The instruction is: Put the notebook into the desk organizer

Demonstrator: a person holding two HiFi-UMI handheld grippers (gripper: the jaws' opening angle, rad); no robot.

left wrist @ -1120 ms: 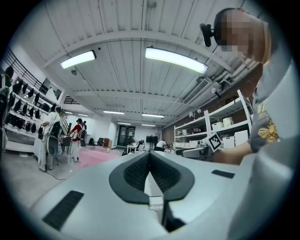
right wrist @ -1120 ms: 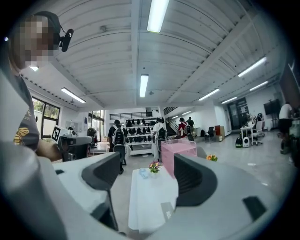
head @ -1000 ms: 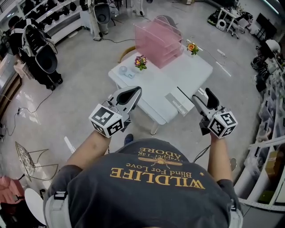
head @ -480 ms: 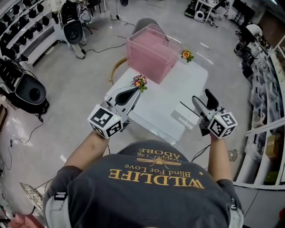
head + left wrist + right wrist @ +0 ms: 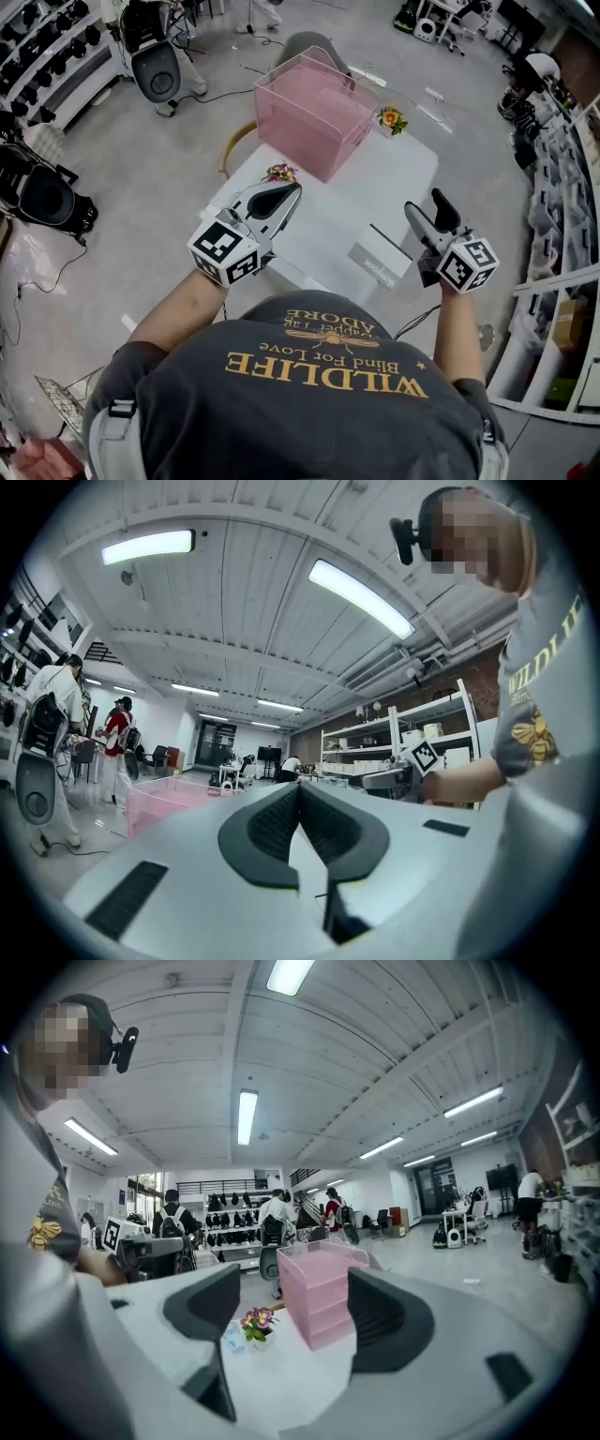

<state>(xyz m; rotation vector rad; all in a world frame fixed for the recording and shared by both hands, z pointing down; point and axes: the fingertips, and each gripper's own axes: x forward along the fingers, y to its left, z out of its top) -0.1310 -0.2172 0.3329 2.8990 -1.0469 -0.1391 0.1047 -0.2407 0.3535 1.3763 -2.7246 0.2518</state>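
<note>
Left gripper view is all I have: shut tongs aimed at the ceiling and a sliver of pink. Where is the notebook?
Observer: The notebook lies at the near edge of the white table, just beside the right tongs. Nothing is gripping it.
Operator: Are the right tongs ready to take it?
Observer: They are open and empty. Their own view shows only the tabletop between them.
Operator: And that sliver of pink?
Observer: That is the pink desk organizer. It stands at the table's far end, beyond the notebook.
</note>
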